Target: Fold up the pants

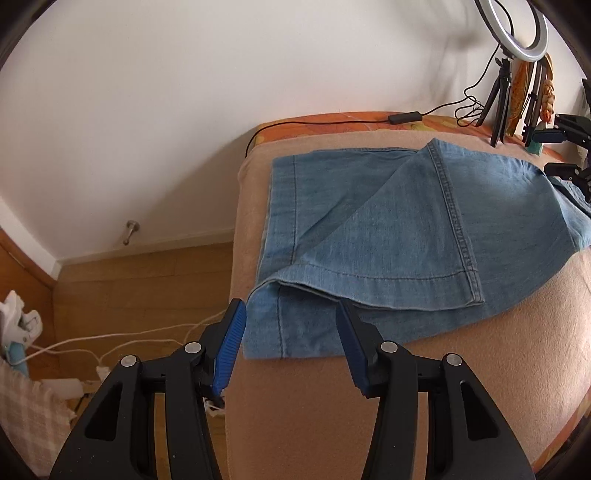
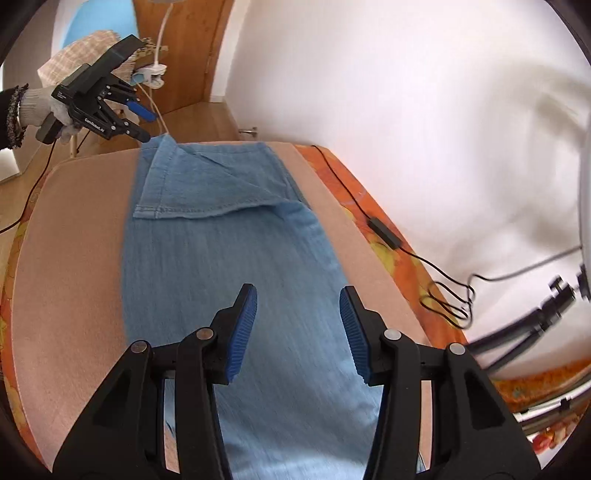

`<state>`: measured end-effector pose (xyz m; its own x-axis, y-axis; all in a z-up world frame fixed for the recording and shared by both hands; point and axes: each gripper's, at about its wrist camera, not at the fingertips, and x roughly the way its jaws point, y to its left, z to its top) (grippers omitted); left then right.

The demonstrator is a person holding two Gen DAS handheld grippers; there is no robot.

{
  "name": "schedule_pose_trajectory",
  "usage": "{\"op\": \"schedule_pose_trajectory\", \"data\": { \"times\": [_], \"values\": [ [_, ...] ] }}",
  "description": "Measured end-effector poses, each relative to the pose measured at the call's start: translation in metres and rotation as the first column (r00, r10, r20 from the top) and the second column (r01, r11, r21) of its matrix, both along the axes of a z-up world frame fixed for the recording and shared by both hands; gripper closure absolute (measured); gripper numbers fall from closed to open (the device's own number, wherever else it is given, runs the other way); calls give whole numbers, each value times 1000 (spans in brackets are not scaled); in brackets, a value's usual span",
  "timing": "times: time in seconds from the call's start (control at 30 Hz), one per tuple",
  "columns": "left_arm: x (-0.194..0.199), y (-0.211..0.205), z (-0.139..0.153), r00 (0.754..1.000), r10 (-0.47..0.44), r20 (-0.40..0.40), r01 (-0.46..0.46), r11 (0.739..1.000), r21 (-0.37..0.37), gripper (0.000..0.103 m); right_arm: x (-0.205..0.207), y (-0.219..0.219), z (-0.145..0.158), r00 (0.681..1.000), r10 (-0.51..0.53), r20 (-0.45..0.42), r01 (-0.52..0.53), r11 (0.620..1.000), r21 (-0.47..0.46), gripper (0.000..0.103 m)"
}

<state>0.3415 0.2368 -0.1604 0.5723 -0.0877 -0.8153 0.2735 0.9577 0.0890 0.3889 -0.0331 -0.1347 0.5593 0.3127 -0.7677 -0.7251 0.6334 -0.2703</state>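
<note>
Fingers (image 1: 231,339) of left gripper (image 1: 290,314) stood parted, nothing between the blue pads; hovered just off the hem corner of the jeans (image 1: 388,229), over the near edge of the bed (image 1: 295,406). Fingers (image 2: 242,332) of right gripper (image 2: 298,299) likewise parted and empty, held above the middle stretch of the jeans without touching the cloth. Cloth under them blurred in the right wrist view.

Jeans lay flat along the bed, on the tan blanket (image 2: 74,240). One leg end folded back over the other at a slant, its stitched hem uppermost. Lower leg's hem reached the bed corner below the left gripper.

Gloved hand (image 2: 44,107) seen gripping the left gripper at the far end of the jeans, dark sleeve (image 2: 13,110) behind it.

Beyond the jeans, toward the wall: black cable (image 2: 406,251) with inline box lying on the orange bed cover (image 2: 369,206). Ring light (image 1: 524,29) on a tripod past the waist end of the jeans. Wooden floor (image 1: 147,288) with white cords beside the hem end.
</note>
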Motion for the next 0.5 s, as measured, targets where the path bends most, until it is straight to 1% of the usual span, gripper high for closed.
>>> {"op": "schedule_pose_trajectory", "data": {
  "times": [0.03, 0.1, 0.27, 0.4, 0.5],
  "values": [
    [-2, 2, -2, 1000, 5, -2, -5, 1000, -8, 54, 2, 11, -4, 1000, 27, -15, -27, 999, 17, 55],
    [-4, 4, -7, 1000, 12, -6, -12, 1000, -15, 54, 4, 33, -12, 997, 77, -24, -77, 997, 19, 55],
    [-5, 6, -21, 1000, 9, -28, -9, 1000, -19, 54, 3, 78, -37, 978, 201, -46, -204, 978, -50, 55],
    [-2, 6, -27, 999, 8, -38, -10, 998, -55, 54, 0, 102, -52, 953, 291, -79, -298, 951, -88, 55],
    [0, 10, -30, 999, 15, -45, -18, 997, -78, 54, -7, 117, -60, 927, 361, -104, -372, 921, -118, 55]
  ]
}}
